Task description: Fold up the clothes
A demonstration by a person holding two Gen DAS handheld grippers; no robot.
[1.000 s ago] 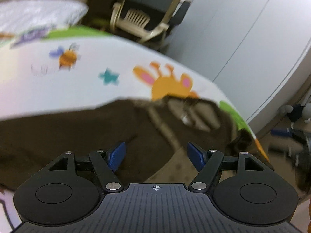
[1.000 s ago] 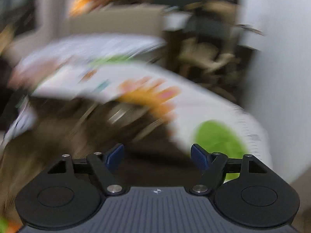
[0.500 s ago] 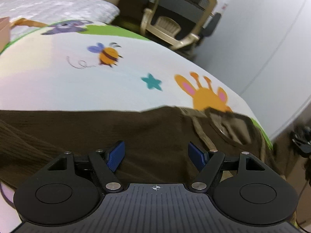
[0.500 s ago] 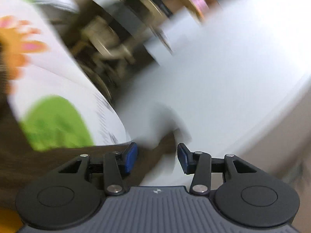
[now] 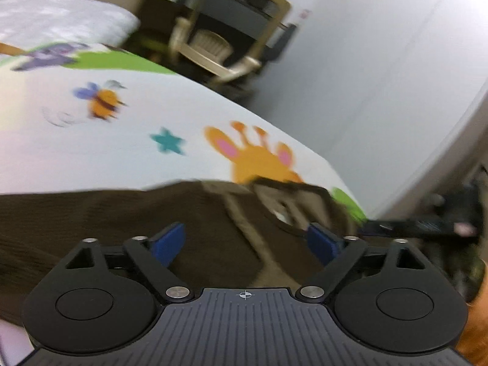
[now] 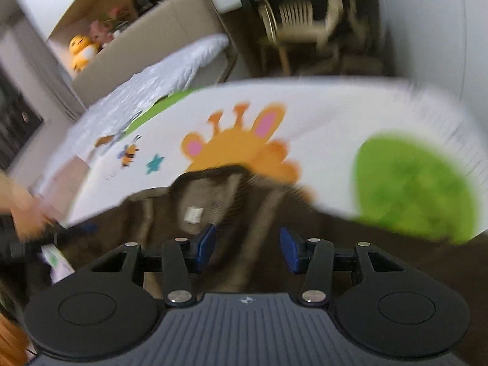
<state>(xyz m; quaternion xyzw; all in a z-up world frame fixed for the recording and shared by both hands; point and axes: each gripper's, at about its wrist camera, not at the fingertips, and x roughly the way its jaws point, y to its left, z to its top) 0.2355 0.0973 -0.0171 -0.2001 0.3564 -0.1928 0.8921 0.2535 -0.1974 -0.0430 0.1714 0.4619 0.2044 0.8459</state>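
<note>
My left gripper [image 5: 245, 244] hangs over the brown garment [image 5: 106, 222] with its blue fingers [image 5: 167, 244] spread wide and nothing between them. The garment lies spread on the white play mat [image 5: 91, 152], covering the near part of it, and its neckline [image 5: 292, 204] with the lighter lining sits just ahead of my right-hand blue pad in this view. Beyond the cloth I see the mat's prints: a bee [image 5: 102, 102], a teal star [image 5: 167, 141] and an orange giraffe head [image 5: 256, 155] whose lower part the garment covers. Off the far edge of the mat stands a beige plastic chair [image 5: 219, 45].

My right gripper [image 6: 247, 248] is also parted, its blue pads [image 6: 206, 245] holding nothing, poised just above the garment [image 6: 259, 213] near the collar. From this side I can read the open neckline with a small white label [image 6: 192, 215] inside it, straight ahead of the fingers. The giraffe head [image 6: 241, 146] shows just behind the collar, and a big green patch [image 6: 414, 183] on the mat lies to the right. At the left edge a bare hand [image 6: 23, 210] is in frame, blurred; I cannot tell what it is touching. Both views are smeared with motion, so finer folds in the cloth are unreadable
</note>
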